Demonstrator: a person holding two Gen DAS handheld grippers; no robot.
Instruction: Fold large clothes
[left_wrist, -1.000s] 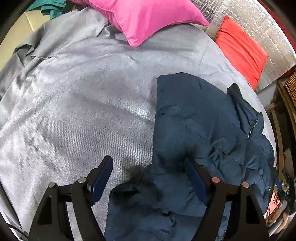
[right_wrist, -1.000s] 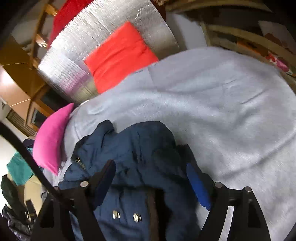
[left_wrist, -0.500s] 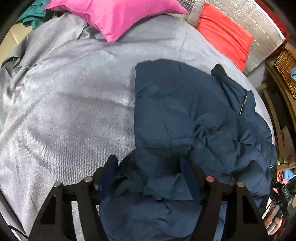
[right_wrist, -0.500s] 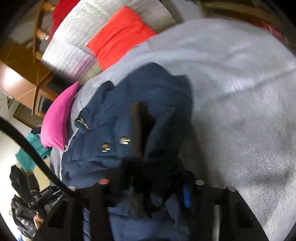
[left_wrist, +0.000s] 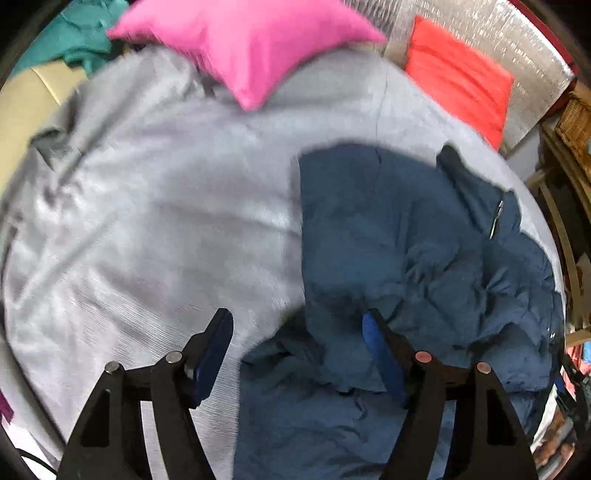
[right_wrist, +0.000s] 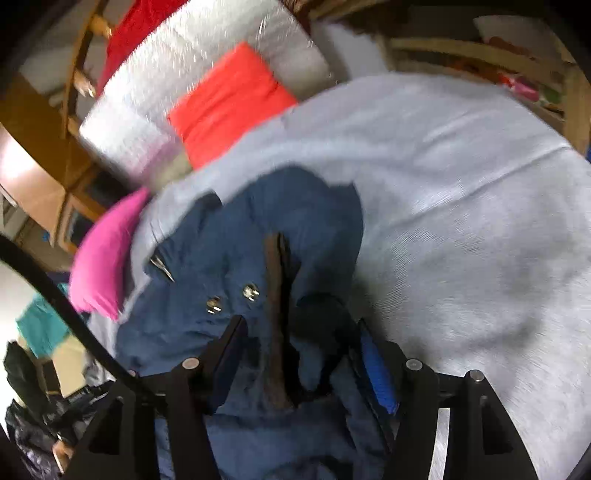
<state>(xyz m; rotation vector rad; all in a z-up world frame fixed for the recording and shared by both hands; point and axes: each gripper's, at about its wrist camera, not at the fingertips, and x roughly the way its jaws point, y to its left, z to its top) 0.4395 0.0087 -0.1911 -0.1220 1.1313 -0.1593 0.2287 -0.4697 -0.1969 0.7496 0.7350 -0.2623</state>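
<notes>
Right now your navy jacket (left_wrist: 406, 240) lies heaped on the grey bedspread (left_wrist: 147, 221), toward the side with the orange cushion (left_wrist: 458, 81), while the pink cushion (left_wrist: 251, 40) sits well apart at the head of the bed. Your left gripper (left_wrist: 297, 343) hangs over the jacket's near left corner: its left finger is above bare bedspread, its right finger over navy cloth, so the jacket's straight left edge runs away from you between the two. Those jaws stand spread with nothing pinched, having just widened a little. Your right gripper (right_wrist: 301, 354) is over the jacket (right_wrist: 258, 240) from the other side, above the dark placket strip with the two metal snaps (right_wrist: 232, 299) just ahead of it. Its jaws have also just been opening; a bunch of cloth rises between them, but the blur hides whether the pads touch it, so you cannot call it a grip. The jacket's long axis runs from you toward the cushions, collar and zip pull (left_wrist: 496, 218) at the far end. For the next fold, the left gripper looks nearer the free straight edge, and the wide bare stretch of bedspread lies to its left, so that edge seems the one to take.
</notes>
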